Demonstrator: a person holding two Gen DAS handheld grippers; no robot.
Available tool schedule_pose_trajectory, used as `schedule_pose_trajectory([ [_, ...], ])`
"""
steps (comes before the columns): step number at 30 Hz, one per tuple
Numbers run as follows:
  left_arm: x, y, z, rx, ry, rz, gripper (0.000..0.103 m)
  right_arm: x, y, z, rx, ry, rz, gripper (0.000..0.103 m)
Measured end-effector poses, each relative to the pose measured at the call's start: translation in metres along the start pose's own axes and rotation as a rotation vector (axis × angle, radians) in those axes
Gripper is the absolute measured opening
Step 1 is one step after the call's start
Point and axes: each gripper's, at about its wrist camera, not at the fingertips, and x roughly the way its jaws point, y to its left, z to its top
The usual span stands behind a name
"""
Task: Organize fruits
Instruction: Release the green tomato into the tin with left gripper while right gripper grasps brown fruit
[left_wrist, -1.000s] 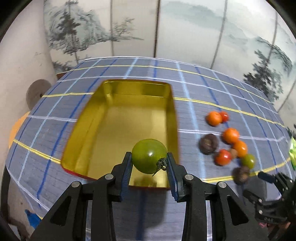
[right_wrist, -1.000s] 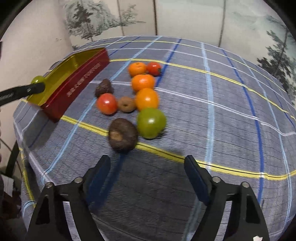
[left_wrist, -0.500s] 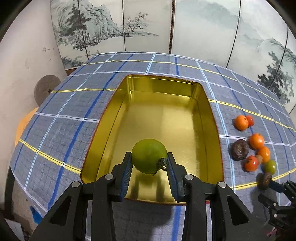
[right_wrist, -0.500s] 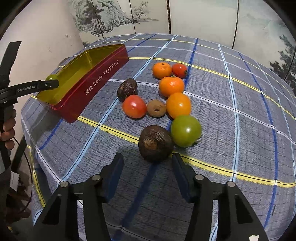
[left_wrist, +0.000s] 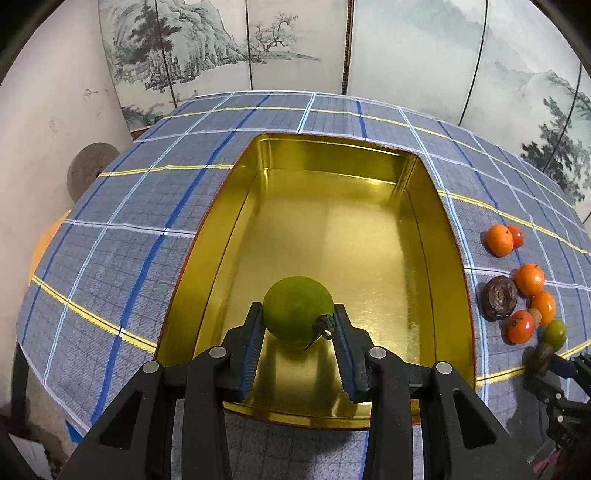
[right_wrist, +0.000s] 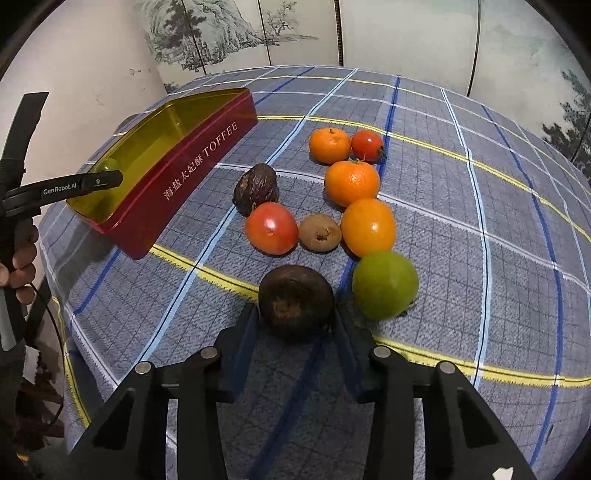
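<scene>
The left gripper (left_wrist: 297, 334) clamps a smooth, firm green fruit (left_wrist: 297, 309) at its widest girth over the empty gold tin (left_wrist: 448, 236). The right gripper (right_wrist: 295, 325), its jaws just closing, pinches a wrinkled, probably soft dark fruit (right_wrist: 295, 300) on the surface (right_wrist: 480, 206). Its underside and pad contact are hidden.

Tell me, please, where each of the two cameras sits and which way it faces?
Left wrist: on the left gripper, angled down into the gold tin; its fingers clamp a green fruit.
Right wrist: on the right gripper, angled down at the tablecloth; its fingers have just been closing on a dark brown fruit.
Shared: tin, fruit cluster, each other's gripper.
</scene>
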Motion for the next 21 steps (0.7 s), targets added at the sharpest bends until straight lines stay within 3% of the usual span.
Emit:
schedule_pose_trajectory([
  [21,0.024,-0.004,0.0,0.025,0.064,0.03,0.038,0.003,0.005,0.006,-0.018,-0.011,0.0,0.036],
])
